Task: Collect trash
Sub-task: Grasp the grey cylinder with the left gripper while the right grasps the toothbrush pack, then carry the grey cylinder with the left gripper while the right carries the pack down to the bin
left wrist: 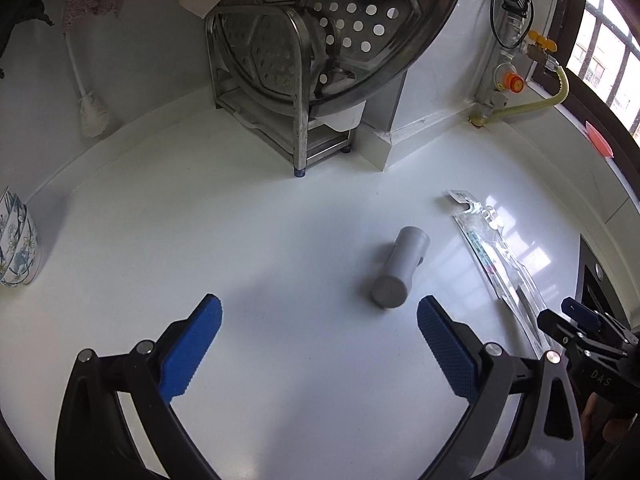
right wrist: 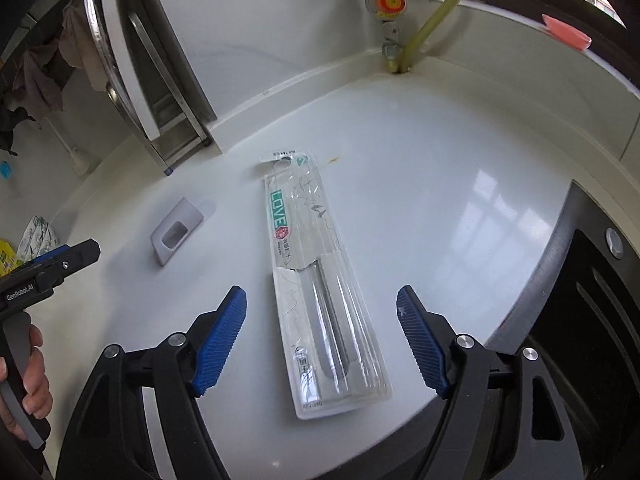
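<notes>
**Two bits of trash on the counter, both grippers empty**

Two things are lying on the white countertop [left wrist: 280, 240]. One is a long clear plastic blister pack [right wrist: 320, 280] with a green "LOVE" strip on its card; it lies flat, running from the middle of the counter toward the near edge by the black stove [right wrist: 592, 340]. The other is a small grey plastic holder [left wrist: 400, 268], lying on its side just left of the pack and not touching it.

The right gripper [right wrist: 320, 340] hovers over the near end of the pack, blue pads spread wide on either side, gripping nothing. I can't tell if it's touching the plastic.

The left gripper [left wrist: 320, 348] is spread wide too, nothing between its pads, with the grey holder just ahead near its right finger.

Further back there's a steel dish rack [left wrist: 296, 100] with a perforated steamer tray [left wrist: 352, 12] leaning in it, a floral bowl [left wrist: 16, 240] at far left, and a yellow gas hose [right wrist: 436, 20] by the wall.
</notes>
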Demonstrator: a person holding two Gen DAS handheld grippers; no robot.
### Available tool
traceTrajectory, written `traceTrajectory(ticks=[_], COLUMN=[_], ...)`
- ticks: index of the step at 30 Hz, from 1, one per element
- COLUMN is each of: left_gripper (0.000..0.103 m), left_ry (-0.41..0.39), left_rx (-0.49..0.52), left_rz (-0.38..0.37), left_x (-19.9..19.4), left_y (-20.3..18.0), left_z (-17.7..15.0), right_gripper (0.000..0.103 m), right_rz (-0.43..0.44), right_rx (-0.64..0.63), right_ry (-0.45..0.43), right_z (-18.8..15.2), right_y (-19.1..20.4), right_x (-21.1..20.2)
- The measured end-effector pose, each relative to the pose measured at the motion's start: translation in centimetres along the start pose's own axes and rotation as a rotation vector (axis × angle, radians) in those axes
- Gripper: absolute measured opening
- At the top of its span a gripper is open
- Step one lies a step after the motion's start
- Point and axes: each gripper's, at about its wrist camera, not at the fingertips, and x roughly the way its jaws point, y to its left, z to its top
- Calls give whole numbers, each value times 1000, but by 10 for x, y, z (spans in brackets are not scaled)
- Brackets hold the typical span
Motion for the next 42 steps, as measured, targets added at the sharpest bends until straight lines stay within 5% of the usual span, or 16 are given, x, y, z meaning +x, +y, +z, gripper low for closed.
traceTrajectory(ticks=[6, 13, 26, 33, 37, 42], left_gripper=[97, 97, 95, 62, 28, 27], left_ry=[-14, 45, 55, 70, 69, 80], left_rx=[58, 187, 280, 288, 309, 294], left_rz=[31, 32, -18, -86, -121, -151], left_x=[22, 57, 82, 86, 81, 76], left_y=[-18, -36, -46, -50, -57, -56], left_z=[16, 17, 20, 19, 15, 9], right_gripper=[74, 74, 69, 50, 45, 44], right_rz=[7, 11, 12, 26, 66, 99], right_rx=[9, -33, -85, -135, -145, -118], right_ry=[44, 19, -25, -26, -24, -29], right_z=[0, -1, -1, 1, 2, 1], right_y=[-9, -7, -6, 5, 9, 9], right_x=[20, 22, 24, 27, 28, 27])
